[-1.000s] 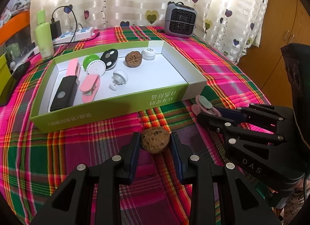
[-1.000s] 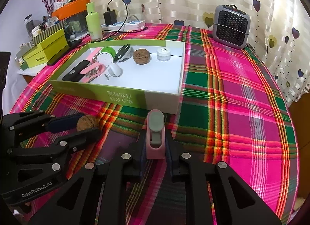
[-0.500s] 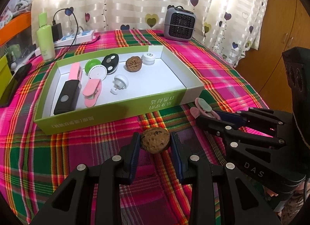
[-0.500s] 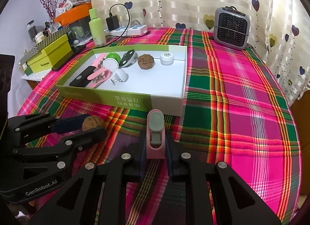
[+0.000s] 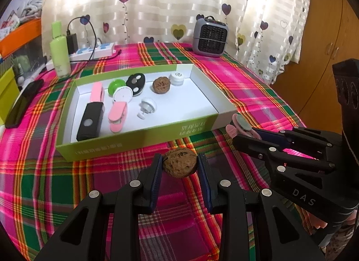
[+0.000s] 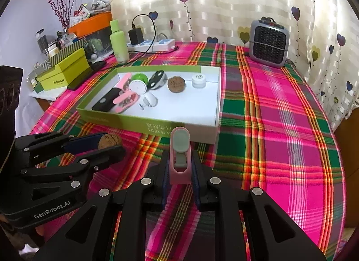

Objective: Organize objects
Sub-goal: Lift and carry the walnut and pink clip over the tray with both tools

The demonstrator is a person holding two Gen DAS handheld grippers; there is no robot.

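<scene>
My left gripper point(image 5: 179, 167) is shut on a brown walnut point(image 5: 179, 164), held above the plaid cloth in front of the green box point(image 5: 139, 136). My right gripper point(image 6: 179, 166) is shut on a pink clip with a grey pad point(image 6: 180, 155), held in front of the box's near right corner point(image 6: 202, 131). Each gripper shows in the other's view, with the walnut point(image 6: 110, 140) and the clip point(image 5: 239, 124). Inside the box lie a second walnut point(image 5: 161, 84), a white cap point(image 5: 177, 79), two pink clips, a black case point(image 5: 90, 120), a green ball and other small items.
A grey heater point(image 5: 209, 36) stands at the table's far side. A green bottle point(image 5: 59, 49), a power strip with charger point(image 5: 89, 49) and a black phone point(image 5: 22, 103) lie at the far left. Yellow-green boxes point(image 6: 60, 72) sit on a side shelf.
Both grippers have risen and pulled back a little from the box, each keeping its object. The box and its contents have not moved.
</scene>
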